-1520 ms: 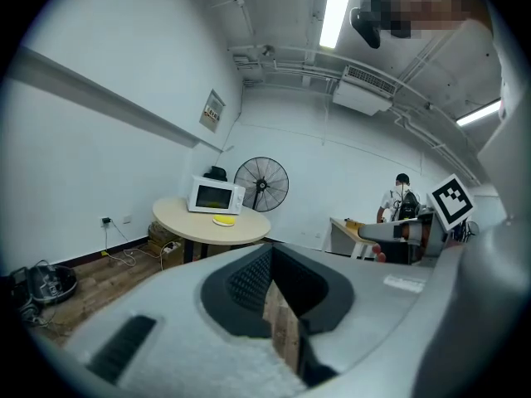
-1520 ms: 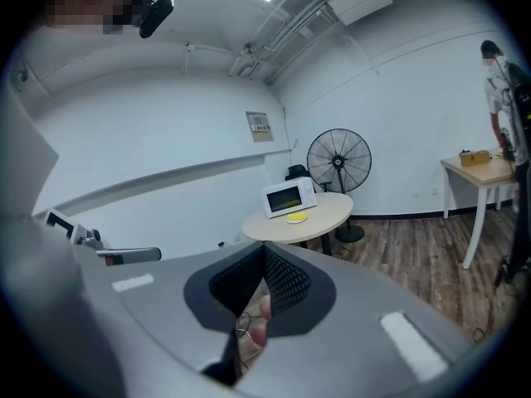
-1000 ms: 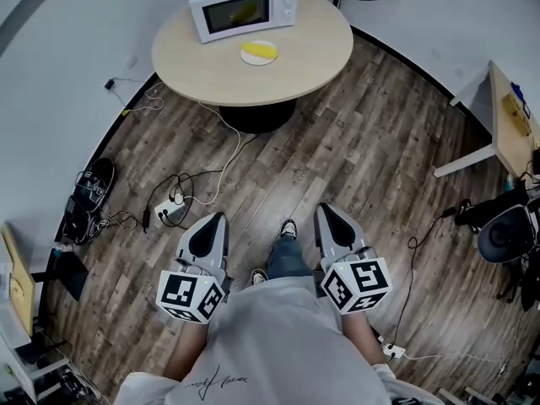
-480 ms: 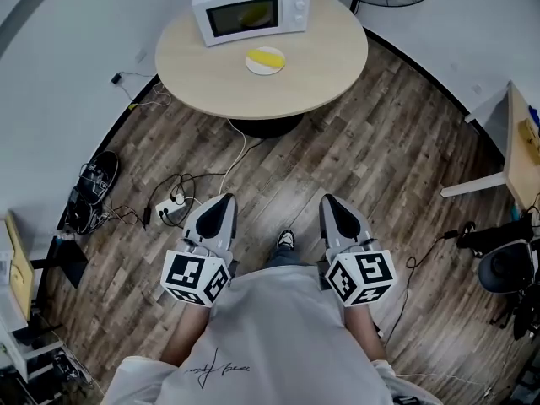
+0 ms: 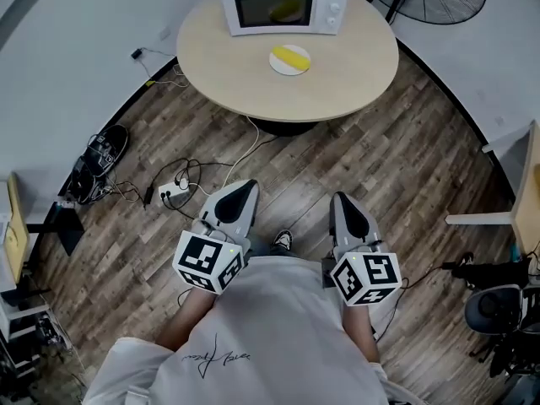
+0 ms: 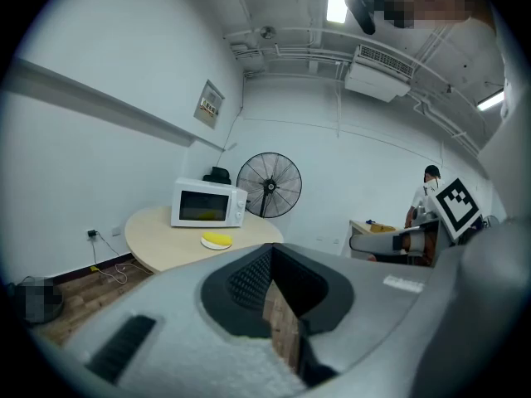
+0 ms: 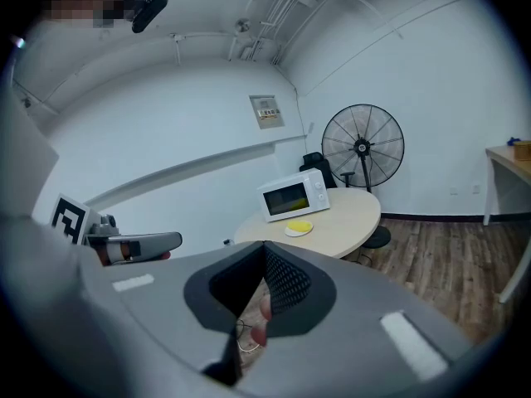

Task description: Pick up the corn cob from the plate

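me: since both tongs sit low by my waist, the corn cob point(image 5: 291, 56) is well apart from them, straight ahead. it's on the plate point(image 5: 278, 67) on the round table point(image 5: 228, 83), just in front of the microwave point(image 5: 283, 2).
checker: tongs state?
me: left tongs point(image 5: 240, 197) closed, pads together, nothing between them. right tongs point(image 5: 345, 209) the same, fully closed and empty.
checker: which is nearer the cob?
me: about even in the head view, the cob sits between the two lines they point along. in the left gripper view it's a bit left of the jaws, in the right gripper view a bit right. my call: either could take it.
checker: long axis?
me: cob lies flat, long axis across the head view, left to right. it's tilted a little, left end slightly closer to the microwave, so it's broadside to me. which end is the tip is too small to tell.
checker: next move?
me: my guess: cross the wood floor point(image 5: 354, 150) to the table, open the jaws, then grip across the cob's short width.
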`<state>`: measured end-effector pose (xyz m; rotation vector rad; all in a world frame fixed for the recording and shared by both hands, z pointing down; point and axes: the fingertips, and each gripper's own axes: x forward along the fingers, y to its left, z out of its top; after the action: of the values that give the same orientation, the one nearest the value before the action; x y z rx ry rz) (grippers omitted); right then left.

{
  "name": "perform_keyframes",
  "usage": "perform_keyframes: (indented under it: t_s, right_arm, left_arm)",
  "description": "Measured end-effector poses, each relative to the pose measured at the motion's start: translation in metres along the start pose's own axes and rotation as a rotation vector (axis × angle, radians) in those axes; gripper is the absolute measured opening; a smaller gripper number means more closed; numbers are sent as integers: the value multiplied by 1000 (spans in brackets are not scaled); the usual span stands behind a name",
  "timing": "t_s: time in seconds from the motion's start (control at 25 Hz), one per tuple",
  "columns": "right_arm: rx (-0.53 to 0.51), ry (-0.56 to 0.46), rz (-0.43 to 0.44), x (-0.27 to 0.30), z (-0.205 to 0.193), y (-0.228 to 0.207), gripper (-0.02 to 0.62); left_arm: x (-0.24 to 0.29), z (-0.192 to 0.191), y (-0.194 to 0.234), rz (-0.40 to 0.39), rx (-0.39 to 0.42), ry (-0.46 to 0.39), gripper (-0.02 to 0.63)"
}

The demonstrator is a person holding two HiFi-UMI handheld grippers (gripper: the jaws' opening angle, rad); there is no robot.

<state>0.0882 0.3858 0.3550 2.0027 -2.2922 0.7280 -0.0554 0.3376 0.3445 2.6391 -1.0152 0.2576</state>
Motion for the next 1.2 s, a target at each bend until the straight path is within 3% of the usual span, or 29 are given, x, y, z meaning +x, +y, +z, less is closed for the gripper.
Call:
perform_keyframes:
  t_s: [0.6,1.2]
  right_arm:
    - [-14,23,4,59,23,-15,12]
    - [14,41,-3,168,72,-40,12]
  left_arm:
    - [46,11,47,36,-38,6,-2]
    - [140,64,110,-8,-11,35,-2]
